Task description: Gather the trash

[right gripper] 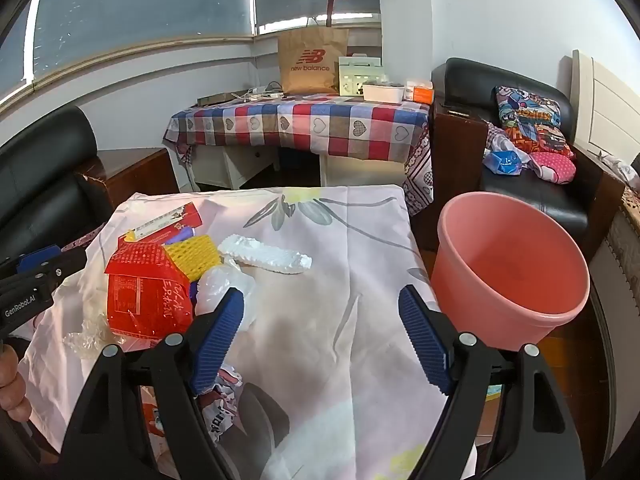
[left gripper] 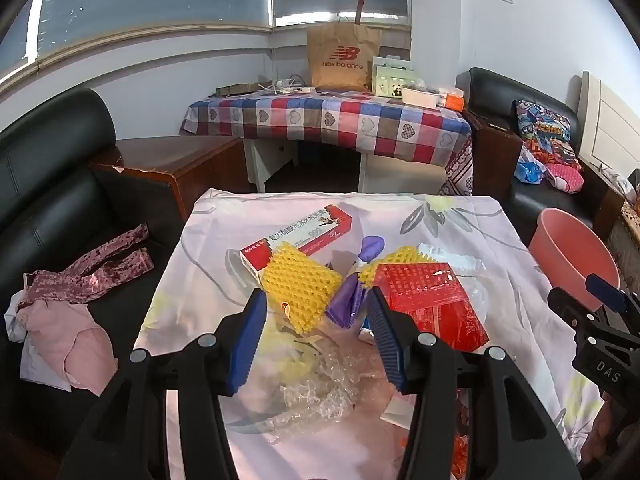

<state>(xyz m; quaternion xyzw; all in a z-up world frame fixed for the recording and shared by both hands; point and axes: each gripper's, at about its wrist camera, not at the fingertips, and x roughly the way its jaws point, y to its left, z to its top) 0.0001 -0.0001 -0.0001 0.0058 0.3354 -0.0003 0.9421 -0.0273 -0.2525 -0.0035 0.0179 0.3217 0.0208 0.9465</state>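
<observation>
Trash lies on a table under a floral cloth (left gripper: 460, 216): a red-and-white carton (left gripper: 298, 234), yellow foam netting (left gripper: 300, 284), a purple wrapper (left gripper: 350, 300), a red foil packet (left gripper: 430, 300), bubble wrap (left gripper: 320, 384). My left gripper (left gripper: 316, 308) is open, its fingers either side of the netting and purple wrapper, just above them. My right gripper (right gripper: 320, 312) is open and empty above bare cloth (right gripper: 320, 340). In the right wrist view the red packet (right gripper: 148, 292), white foam strip (right gripper: 264, 256) and a clear bag (right gripper: 228, 288) lie to its left. A pink bucket (right gripper: 508, 272) stands to the right of the table.
A black sofa (left gripper: 48, 168) with pink clothes (left gripper: 60, 320) is at left. A table with a checked cloth (left gripper: 328, 120) holds a paper bag (left gripper: 342, 56) at the back. A black armchair (right gripper: 520, 128) with cushions is at right. Crumpled paper (right gripper: 224, 404) lies by the right gripper.
</observation>
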